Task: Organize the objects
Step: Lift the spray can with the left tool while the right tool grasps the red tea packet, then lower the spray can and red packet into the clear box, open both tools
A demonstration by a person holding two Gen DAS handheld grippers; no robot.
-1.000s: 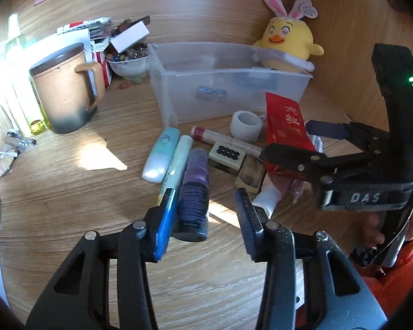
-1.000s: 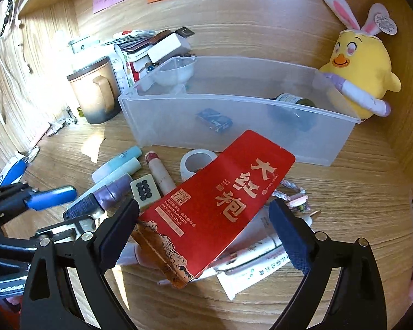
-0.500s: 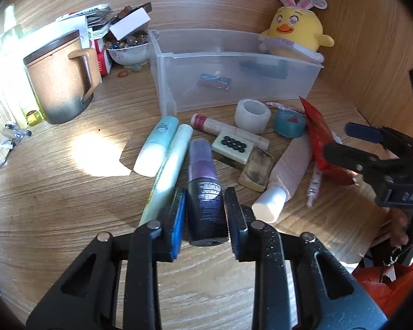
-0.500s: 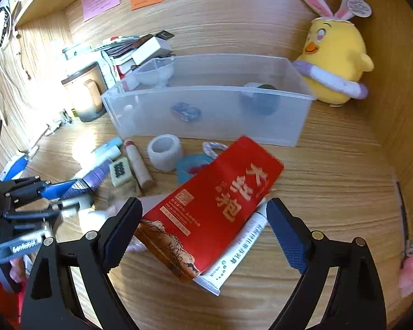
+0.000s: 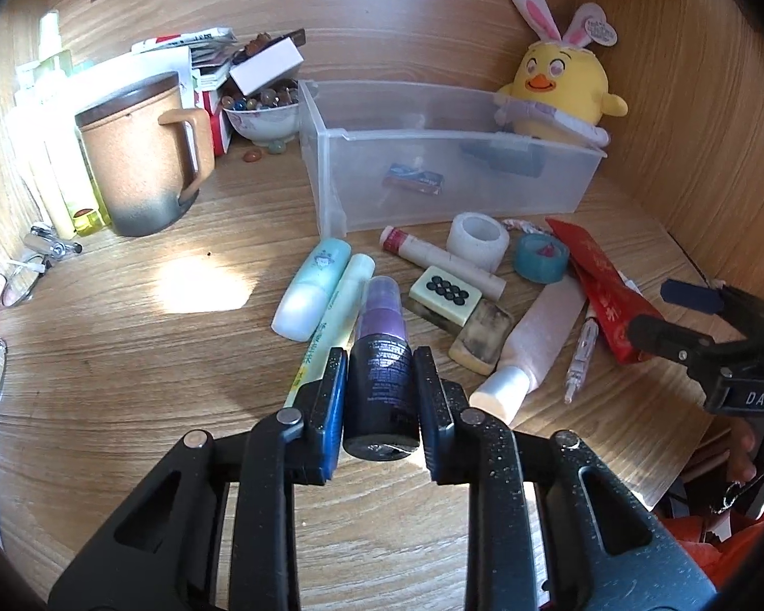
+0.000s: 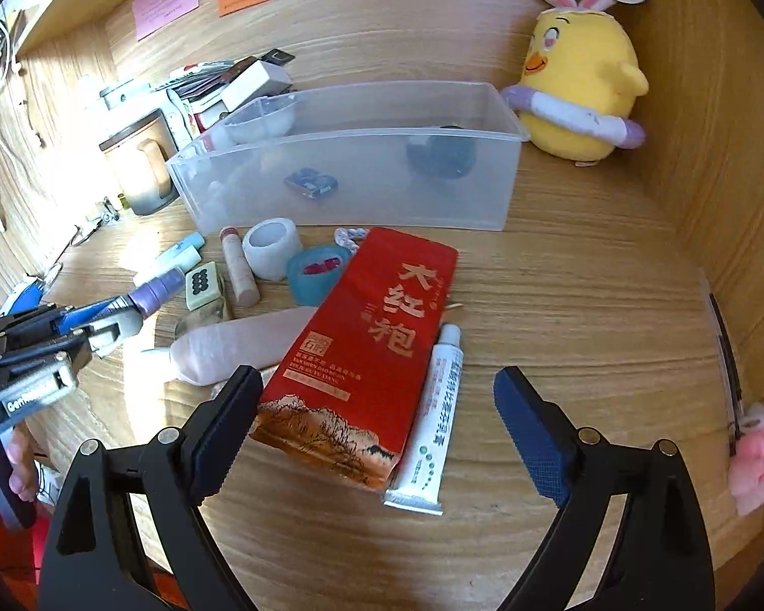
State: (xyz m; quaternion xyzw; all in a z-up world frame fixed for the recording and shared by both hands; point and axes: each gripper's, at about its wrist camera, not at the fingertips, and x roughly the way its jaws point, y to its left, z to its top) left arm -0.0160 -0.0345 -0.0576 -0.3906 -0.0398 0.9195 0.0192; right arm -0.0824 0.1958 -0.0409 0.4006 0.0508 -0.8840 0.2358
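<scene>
While unfilled, bin (image 5: 448, 173), two items.

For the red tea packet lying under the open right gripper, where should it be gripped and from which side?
Probably by its near short end, coming in low from the front. The red tea packet lies flat, and its width seems to fit between the right gripper jaws. Its far end leans on the blue tape roll, and a white tube lies against its right edge.
</scene>
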